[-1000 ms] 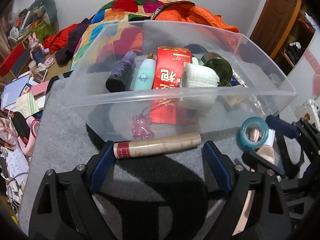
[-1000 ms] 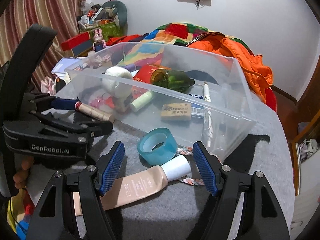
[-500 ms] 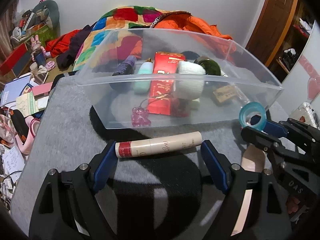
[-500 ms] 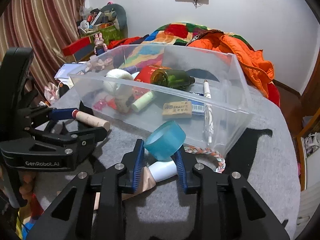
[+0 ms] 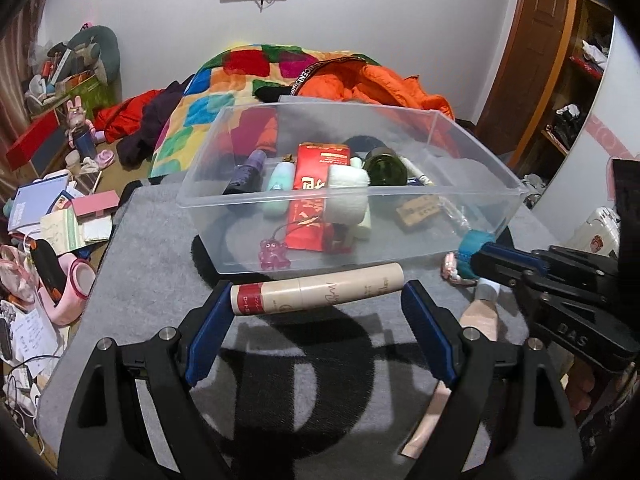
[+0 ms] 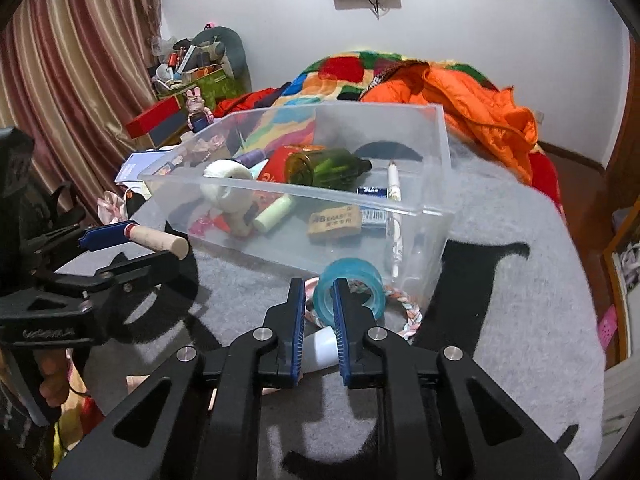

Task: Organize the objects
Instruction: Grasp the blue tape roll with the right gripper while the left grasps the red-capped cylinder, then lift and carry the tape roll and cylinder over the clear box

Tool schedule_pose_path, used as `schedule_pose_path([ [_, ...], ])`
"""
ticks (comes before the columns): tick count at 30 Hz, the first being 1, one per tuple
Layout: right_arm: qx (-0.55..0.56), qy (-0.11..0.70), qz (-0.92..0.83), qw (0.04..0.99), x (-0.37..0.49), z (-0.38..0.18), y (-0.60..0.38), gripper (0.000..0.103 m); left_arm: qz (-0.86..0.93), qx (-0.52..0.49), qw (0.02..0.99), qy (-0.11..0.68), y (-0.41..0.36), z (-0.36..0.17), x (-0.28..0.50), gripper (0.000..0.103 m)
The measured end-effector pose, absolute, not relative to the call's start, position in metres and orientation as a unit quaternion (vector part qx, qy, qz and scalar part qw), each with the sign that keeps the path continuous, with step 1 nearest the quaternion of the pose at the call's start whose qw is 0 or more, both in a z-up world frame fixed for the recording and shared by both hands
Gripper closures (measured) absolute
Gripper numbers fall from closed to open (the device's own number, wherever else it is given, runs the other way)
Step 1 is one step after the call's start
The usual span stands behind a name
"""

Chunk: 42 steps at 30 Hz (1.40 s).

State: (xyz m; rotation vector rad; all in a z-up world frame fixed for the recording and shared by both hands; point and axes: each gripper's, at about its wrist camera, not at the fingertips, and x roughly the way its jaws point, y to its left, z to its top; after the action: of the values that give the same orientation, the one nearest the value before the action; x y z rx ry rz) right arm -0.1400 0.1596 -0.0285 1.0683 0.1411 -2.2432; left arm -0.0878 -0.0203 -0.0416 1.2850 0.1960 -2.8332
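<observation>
A clear plastic bin point(image 5: 472, 224) point(image 6: 436, 216) sits on the grey mat and holds a green bottle point(image 6: 324, 168), a red packet point(image 5: 316, 188), a white roll point(image 5: 348, 196), an eraser point(image 6: 336, 220) and other small items. My left gripper point(image 5: 316, 300) spans a beige tube with a red end point(image 5: 320, 288), lengthwise between its fingers, lifted just off the mat in front of the bin. My right gripper point(image 6: 316, 312) is shut on the wall of a teal tape roll point(image 6: 352, 288) and holds it near the bin's near corner.
A beige cream tube with a white cap point(image 6: 320, 346) point(image 5: 476, 320) and a braided cord point(image 6: 408, 312) lie on the mat under the right gripper. Floor clutter point(image 5: 52, 216) lies to the left. A quilt and orange jacket point(image 5: 360, 80) lie behind the bin.
My right gripper closed on the teal tape roll and lifted it off the mat. My left gripper closed onto the ends of the beige tube and both grippers rose and drew back a little.
</observation>
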Motion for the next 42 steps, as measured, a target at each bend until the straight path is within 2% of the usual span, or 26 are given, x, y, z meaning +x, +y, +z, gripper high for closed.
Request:
schedule_pose_path([
  [5,0.428,0.059,-0.845,0.315,-0.145,-0.037,0.154,0.088,-0.908,0.414,0.010,0.063,-0.018,-0.044,-0.087,0.019],
  [7,0.432,0.053,-0.845,0.312,-0.145,-0.038,0.157,0.080,-0.909,0.413,0.010,0.062,-0.018,-0.044,-0.087,0.019],
  [9,0.425,0.040,-0.849,0.312,-0.144,-0.034,0.166,0.065,-0.910,0.411,0.008,0.062,-0.018,-0.043,-0.085,0.019],
  [12,0.407,0.028,-0.861,0.303,-0.141,-0.026,0.178,0.055,-0.912,0.407,0.008,0.059,-0.018,-0.041,-0.084,0.019],
  [22,0.431,0.025,-0.855,0.289,-0.160,-0.041,0.175,0.055,-0.920,0.387,0.005,0.059,-0.016,-0.023,-0.086,0.019],
  [23,0.429,0.027,-0.855,0.289,-0.159,-0.041,0.174,0.057,-0.922,0.383,0.005,0.059,-0.016,-0.020,-0.087,0.019],
  [25,0.421,0.029,-0.858,0.292,-0.157,-0.039,0.173,0.067,-0.924,0.377,0.006,0.060,-0.016,-0.015,-0.088,0.019],
  [28,0.417,0.028,-0.860,0.292,-0.154,-0.036,0.174,0.067,-0.928,0.367,0.005,0.062,-0.018,-0.006,-0.092,0.019],
  [42,0.331,0.011,-0.887,0.322,-0.139,0.032,0.180,0.067,-0.933,0.351,0.011,0.076,-0.029,0.008,-0.114,0.019],
])
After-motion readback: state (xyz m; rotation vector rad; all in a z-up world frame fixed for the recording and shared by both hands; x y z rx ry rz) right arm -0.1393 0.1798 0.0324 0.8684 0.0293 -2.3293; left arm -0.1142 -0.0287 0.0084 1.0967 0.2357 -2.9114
